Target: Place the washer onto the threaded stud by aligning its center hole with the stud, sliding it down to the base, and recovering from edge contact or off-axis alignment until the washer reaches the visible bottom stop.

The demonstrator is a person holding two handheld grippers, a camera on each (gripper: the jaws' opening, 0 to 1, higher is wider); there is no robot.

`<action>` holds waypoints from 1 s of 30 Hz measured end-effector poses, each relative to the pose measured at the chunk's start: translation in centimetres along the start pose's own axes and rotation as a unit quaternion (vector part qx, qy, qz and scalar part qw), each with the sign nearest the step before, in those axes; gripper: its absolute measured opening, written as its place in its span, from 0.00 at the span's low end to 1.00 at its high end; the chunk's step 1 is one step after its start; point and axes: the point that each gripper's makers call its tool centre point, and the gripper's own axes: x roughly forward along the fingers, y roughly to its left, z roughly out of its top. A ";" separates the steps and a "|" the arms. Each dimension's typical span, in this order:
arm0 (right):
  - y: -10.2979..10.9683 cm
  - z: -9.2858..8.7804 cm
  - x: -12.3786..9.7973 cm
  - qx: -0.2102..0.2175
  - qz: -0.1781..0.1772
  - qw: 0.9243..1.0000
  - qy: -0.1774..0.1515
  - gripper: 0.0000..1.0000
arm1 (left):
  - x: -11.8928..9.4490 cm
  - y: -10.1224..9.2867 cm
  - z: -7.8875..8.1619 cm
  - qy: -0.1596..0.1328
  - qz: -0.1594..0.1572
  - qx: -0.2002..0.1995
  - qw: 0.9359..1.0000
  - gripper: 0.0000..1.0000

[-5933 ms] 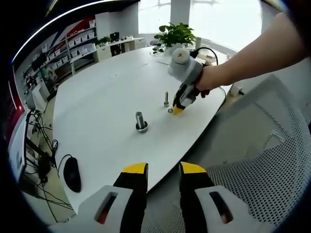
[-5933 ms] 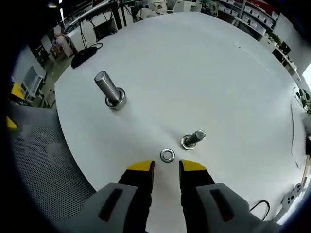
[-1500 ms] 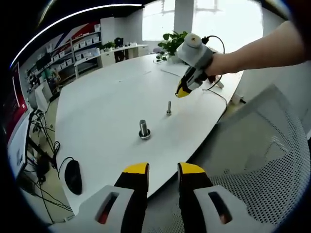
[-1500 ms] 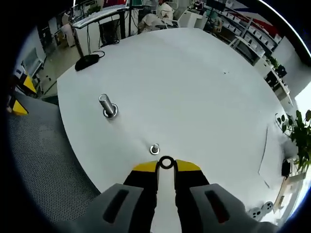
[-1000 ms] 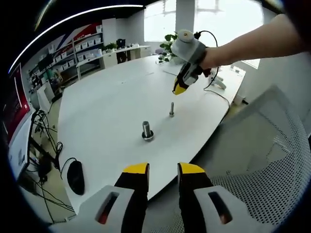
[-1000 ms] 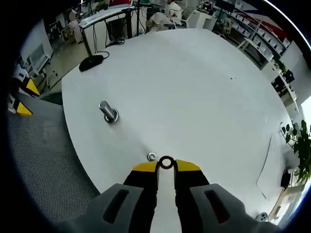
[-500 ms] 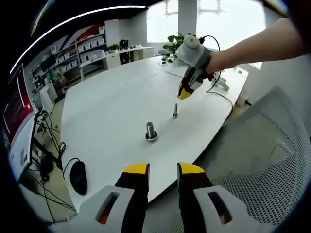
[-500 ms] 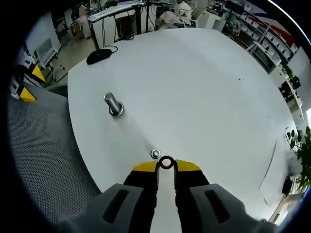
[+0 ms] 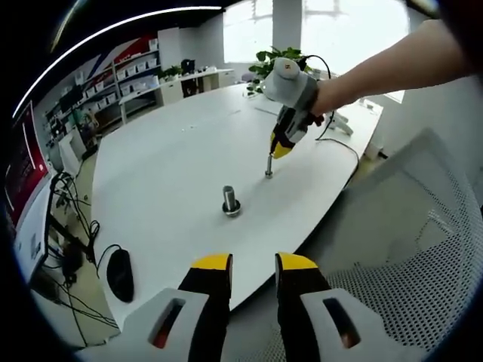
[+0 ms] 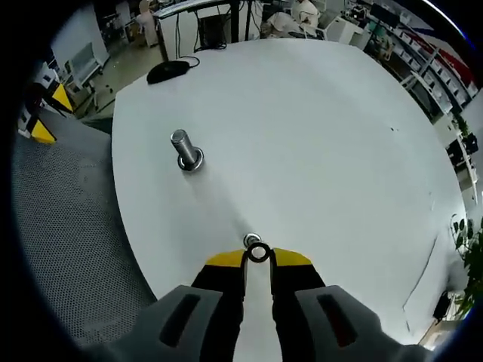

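Note:
My right gripper (image 10: 258,259) is shut on a small steel washer (image 10: 258,253), which it holds flat between its yellow tips. The top of the thin threaded stud (image 10: 250,240) shows just beyond the washer's rim, almost touching it. In the left gripper view a hand holds the right gripper (image 9: 279,149) tip-down just above that stud (image 9: 268,169) on the white table (image 9: 166,166). My left gripper (image 9: 253,264) hangs off the table's near edge, jaws apart and holding nothing.
A thicker bolt (image 9: 231,202) stands upright on its head left of the stud, also the thicker bolt (image 10: 186,151). A black mouse (image 9: 119,273) lies near the table edge. A mesh chair (image 9: 392,249) sits under my left gripper. A plant (image 9: 283,59) and cables are at the far end.
The right gripper, still shut on the washer, has come down and closer to the thin stud. The washer now sits almost over the stud's top.

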 end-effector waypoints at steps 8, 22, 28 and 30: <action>0.3 0.4 0.3 -0.001 0.004 1.000 -0.005 0.14 | 0.1 -0.1 -0.1 0.004 -0.001 0.001 1.000 0.20; 0.2 0.4 0.8 -0.004 0.012 1.000 0.001 0.14 | 0.2 -0.1 -0.3 0.010 -0.003 0.001 1.000 0.20; 0.5 0.4 2.0 -0.006 0.017 1.000 0.006 0.14 | 0.2 -0.2 -0.4 0.012 -0.003 0.001 1.000 0.20; 0.4 0.1 2.6 -0.005 0.019 1.000 0.013 0.14 | 0.2 -0.2 -0.4 0.013 -0.004 0.001 1.000 0.20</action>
